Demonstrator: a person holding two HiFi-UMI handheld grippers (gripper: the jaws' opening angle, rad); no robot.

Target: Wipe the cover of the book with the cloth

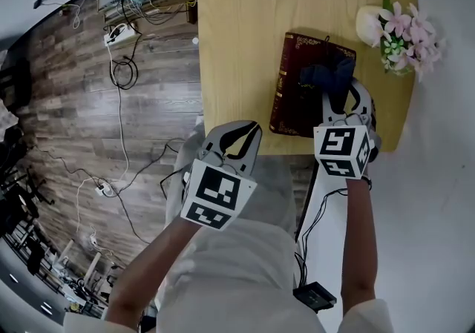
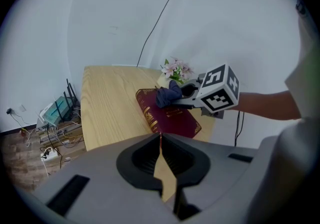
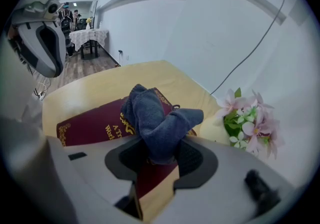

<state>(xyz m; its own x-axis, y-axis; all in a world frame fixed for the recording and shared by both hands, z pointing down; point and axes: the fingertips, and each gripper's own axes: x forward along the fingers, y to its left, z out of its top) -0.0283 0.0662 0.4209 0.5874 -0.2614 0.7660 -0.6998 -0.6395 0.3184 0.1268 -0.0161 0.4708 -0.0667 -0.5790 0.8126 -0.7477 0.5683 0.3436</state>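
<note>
A dark red book (image 1: 295,94) with gold trim lies flat on the wooden table (image 1: 245,27), near its front right corner. My right gripper (image 1: 338,93) is over the book, shut on a bunched dark blue cloth (image 1: 326,74) that hangs onto the cover. In the right gripper view the cloth (image 3: 155,118) fills the gap between the jaws, above the book (image 3: 95,118). My left gripper (image 1: 249,130) hovers at the table's front edge, left of the book, shut on nothing. The left gripper view shows its jaws (image 2: 160,138) meeting, with the book (image 2: 170,115) and cloth (image 2: 166,95) ahead.
A bunch of pink flowers (image 1: 404,35) in a pale vase stands at the table's right edge, just beyond the book. Cables and a power strip (image 1: 119,35) lie on the wooden floor to the left. A small black box (image 1: 315,296) rests on the floor by my right arm.
</note>
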